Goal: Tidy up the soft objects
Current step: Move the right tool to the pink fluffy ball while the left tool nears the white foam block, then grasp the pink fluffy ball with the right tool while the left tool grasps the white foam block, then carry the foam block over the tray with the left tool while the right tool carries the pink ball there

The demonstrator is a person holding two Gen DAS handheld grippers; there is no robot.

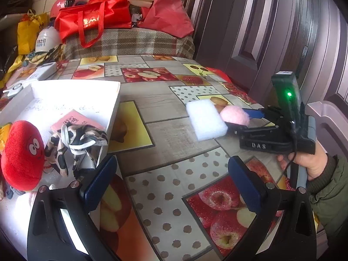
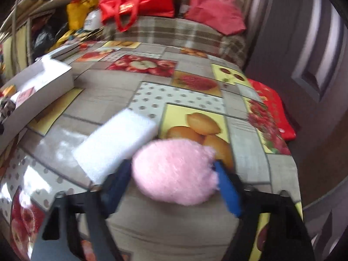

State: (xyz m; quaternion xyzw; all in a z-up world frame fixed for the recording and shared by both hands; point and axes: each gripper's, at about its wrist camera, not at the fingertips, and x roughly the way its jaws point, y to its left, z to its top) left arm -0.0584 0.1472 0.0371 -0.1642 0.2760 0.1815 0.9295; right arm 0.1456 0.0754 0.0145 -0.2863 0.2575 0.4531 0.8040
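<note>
Pink fluffy ball (image 2: pixel 174 171) sits between the blue pads of the right gripper (image 2: pixel 171 184), near the table's right edge on the fruit-print cloth (image 1: pixel 165 143); both pads lie against its sides and the fluff bulges out past them, so the gripper reads as clamped on the ball, though the right wrist view is blurred. White foam block (image 1: pixel 205 120) lies flat on the cloth just beside the ball, toward the table's middle, touching or nearly touching the gripper's left pad. In the left wrist view the same right gripper (image 1: pixel 243 119) comes in from the right edge, a hand (image 1: pixel 308 163) in a green sleeve around its handle, a green light lit on its upright body. Left gripper (image 1: pixel 171 187) hovers over the near part of the table, fingers (image 1: pixel 100 182) wide apart, nothing between them, only dotted and apple squares of cloth below. White open box (image 1: pixel 113 106) stands at the table's left side; inside it a pink card, a cow-patterned cloth bundle (image 1: pixel 76 145) draped at its near wall, and a red plush with cartoon eyes (image 1: pixel 21 154) at the near left corner. Beyond the far edge: plaid-covered surface (image 1: pixel 130 41) carrying red bags (image 1: pixel 95 15)
</note>
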